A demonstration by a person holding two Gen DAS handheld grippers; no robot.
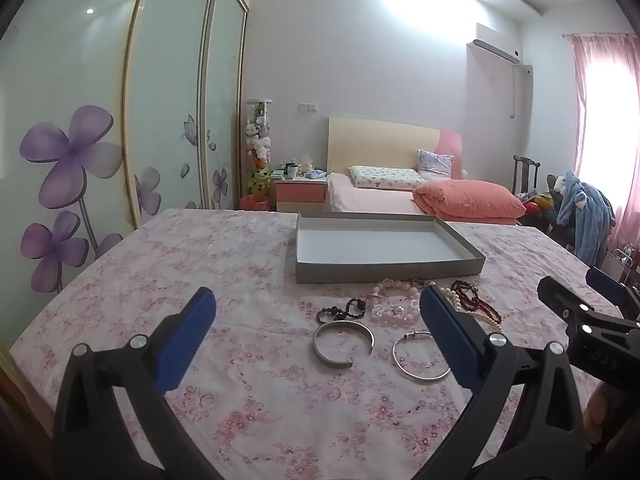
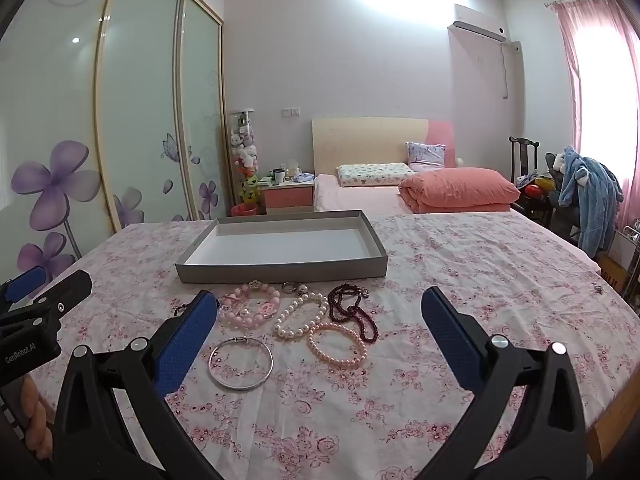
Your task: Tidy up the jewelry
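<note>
Floral-clothed table [image 2: 460, 264] bears grey tray [image 2: 280, 270], jewelry [image 2: 320, 320].

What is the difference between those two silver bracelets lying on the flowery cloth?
The cuff bracelet is a wide flat band with an open gap in its ring; the thin bangle is a slim wire hoop that closes all the way round, with a small clasp at the top. The cuff lies to the left, the bangle to its right, apart from it. Both are silver, lie flat on the tablecloth, and neither is in the gray box yet.
</note>
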